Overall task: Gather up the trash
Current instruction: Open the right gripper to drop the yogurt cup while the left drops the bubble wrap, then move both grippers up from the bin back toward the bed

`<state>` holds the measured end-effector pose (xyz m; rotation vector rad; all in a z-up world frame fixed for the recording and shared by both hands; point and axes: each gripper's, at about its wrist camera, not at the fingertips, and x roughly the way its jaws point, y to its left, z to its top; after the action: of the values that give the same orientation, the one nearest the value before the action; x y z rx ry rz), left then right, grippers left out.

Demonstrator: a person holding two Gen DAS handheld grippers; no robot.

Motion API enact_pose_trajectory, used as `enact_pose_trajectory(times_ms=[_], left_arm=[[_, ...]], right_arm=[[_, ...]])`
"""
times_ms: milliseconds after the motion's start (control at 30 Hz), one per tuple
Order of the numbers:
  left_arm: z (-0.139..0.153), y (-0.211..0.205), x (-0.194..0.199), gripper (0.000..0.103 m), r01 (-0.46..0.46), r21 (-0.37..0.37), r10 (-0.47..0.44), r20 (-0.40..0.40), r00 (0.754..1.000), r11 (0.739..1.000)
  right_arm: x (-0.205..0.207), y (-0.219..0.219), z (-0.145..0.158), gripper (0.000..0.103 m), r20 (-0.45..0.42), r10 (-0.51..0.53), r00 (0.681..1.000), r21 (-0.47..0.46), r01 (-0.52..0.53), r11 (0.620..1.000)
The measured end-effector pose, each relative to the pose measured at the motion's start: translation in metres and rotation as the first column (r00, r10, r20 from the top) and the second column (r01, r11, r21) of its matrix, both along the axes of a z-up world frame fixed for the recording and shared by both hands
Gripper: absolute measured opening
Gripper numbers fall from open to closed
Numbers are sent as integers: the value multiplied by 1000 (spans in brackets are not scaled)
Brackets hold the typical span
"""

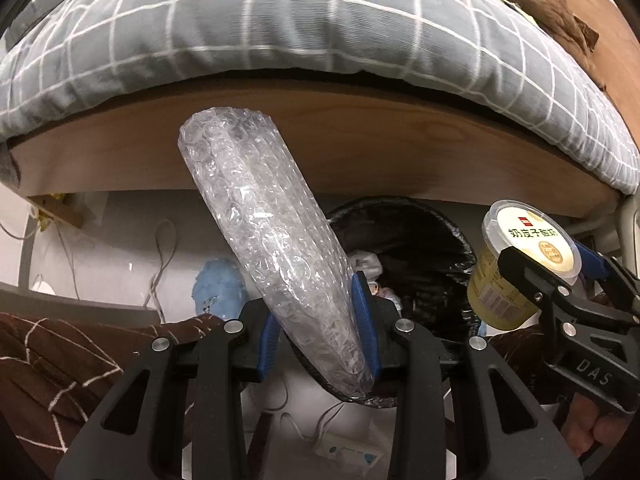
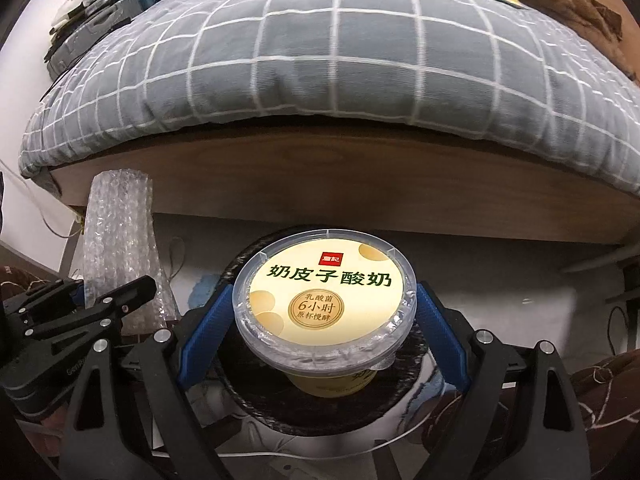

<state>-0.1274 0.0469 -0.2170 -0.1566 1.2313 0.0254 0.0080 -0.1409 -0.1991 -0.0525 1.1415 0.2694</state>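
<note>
clear bubble wrap roll [image 1: 272, 248] sits clamped in the left gripper [image 1: 320, 332], blue pads pressing both sides near its lower end, roll tilted up toward the upper left of the frame. its bottom tip overlaps the near rim of the black-lined trash bin [image 1: 448, 240]. bin's inside mostly dark, some crumpled white stuff [image 1: 366, 262] visible, rest hard to make out; the roll hides the bin's left part. right gripper [image 2: 324, 320] holds a yellow yogurt cup [image 2: 326, 292], pads on the rim at both sides, lid facing the camera. cup covers most of the bin [image 2: 240, 264] in the right wrist view, only a dark rim arc showing around it. in the left wrist view the cup [image 1: 520, 264] is at the right of the frame, just past the bin's right rim. wooden bed frame [image 1: 360, 148] overhangs across the middle of the frame, close above the bin, grey checked duvet [image 1: 280, 20] on top. brown garment [image 1: 556, 4] upper right, partly cut off. white cables [image 1: 160, 264] and a blue item [image 1: 218, 286] on the floor left of the bin, partly hidden behind the gripper. brown patterned fabric [image 1: 60, 360] lower left, cut by the edge.
</note>
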Motion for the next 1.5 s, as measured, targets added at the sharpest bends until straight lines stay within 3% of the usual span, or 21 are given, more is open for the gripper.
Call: enact_pose_trajectory(times_ms=[167, 233, 667, 800, 1167, 1267, 1400, 1500], left_arm=[[4, 8, -4, 33, -21, -8, 21, 1, 1000, 1000], [5, 7, -3, 33, -17, -6, 17, 3, 1000, 1000], [9, -41, 10, 33, 77, -12, -77, -10, 997, 997], [10, -57, 13, 33, 106, -46, -107, -16, 994, 993], [11, -98, 10, 34, 177, -54, -178, -13, 984, 983], [13, -97, 9, 40, 167, -41, -167, -5, 986, 985], [15, -89, 9, 56, 143, -4, -143, 8, 990, 990], [20, -83, 8, 73, 123, 19, -123, 30, 992, 992]], right_arm=[[-2, 11, -4, 87, -7, 13, 1000, -19, -13, 1000], [-3, 8, -3, 95, 5, 3, 1000, -24, -3, 1000], [-2, -49, 22, 95, 95, -82, 992, -57, 87, 995], [-2, -68, 28, 95, 101, -118, 988, -56, 124, 991], [-14, -105, 37, 95, 116, -206, 972, -46, 213, 976], [-15, -103, 40, 95, 135, -198, 971, -46, 206, 977], [-13, -98, 42, 95, 131, -199, 971, -25, 204, 979], [-11, -94, 46, 95, 146, -191, 971, -20, 196, 980]])
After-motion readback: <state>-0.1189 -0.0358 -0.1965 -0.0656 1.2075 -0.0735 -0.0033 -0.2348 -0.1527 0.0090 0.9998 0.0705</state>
